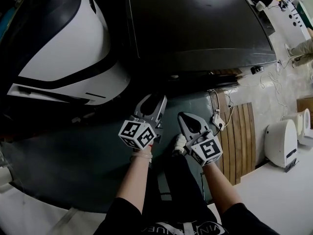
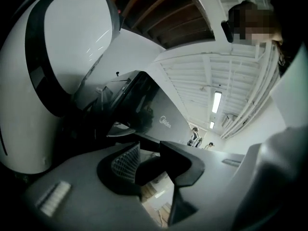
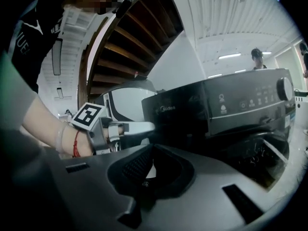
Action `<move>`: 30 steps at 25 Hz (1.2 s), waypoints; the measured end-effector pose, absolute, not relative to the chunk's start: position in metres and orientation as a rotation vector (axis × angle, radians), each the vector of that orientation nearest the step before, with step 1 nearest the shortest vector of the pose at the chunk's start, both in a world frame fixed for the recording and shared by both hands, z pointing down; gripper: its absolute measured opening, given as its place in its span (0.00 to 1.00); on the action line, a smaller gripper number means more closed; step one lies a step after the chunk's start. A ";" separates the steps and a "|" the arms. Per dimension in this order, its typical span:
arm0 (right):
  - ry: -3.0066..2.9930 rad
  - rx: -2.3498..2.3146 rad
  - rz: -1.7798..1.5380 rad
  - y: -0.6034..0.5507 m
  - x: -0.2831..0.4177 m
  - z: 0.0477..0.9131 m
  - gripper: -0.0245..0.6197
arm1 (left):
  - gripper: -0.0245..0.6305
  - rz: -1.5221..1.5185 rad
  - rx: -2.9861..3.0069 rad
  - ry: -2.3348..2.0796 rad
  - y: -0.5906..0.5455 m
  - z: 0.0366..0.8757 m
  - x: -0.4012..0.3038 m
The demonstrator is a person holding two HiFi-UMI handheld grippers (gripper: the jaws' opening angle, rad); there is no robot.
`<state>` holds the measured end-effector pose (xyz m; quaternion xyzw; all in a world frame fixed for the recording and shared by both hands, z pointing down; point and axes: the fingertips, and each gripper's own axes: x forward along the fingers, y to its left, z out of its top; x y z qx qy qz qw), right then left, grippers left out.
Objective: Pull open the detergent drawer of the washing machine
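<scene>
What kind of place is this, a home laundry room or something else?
Probably an appliance showroom or test hall, not a home: a dark washing machine stands beside a big white rounded machine, under a high ribbed ceiling with strip lights.

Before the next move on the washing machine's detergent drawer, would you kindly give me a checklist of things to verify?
1. Left gripper free: ok. Its jaws stand apart with nothing between them.
2. Right gripper free: ok. Its jaws are together and hold nothing.
3. Grippers clear of each other: ok. In the head view they are side by side and apart.
4. A gripper at the front of the washing machine: not ok. Both hang low before it, short of its front.
5. Detergent drawer in or out: cannot tell. No view shows it clearly.
</scene>
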<state>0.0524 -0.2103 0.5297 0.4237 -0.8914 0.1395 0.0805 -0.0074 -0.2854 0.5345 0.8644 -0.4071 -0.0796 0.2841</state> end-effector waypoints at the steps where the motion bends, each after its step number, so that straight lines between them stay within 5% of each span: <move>1: -2.666 1.257 0.423 -0.211 0.052 0.532 0.05 | 0.21 -0.234 2.305 -1.084 -0.288 0.535 -0.007; 30: -2.710 1.305 0.456 -0.248 0.076 0.544 0.05 | 0.24 -1.091 1.908 -0.854 -0.319 0.527 -0.005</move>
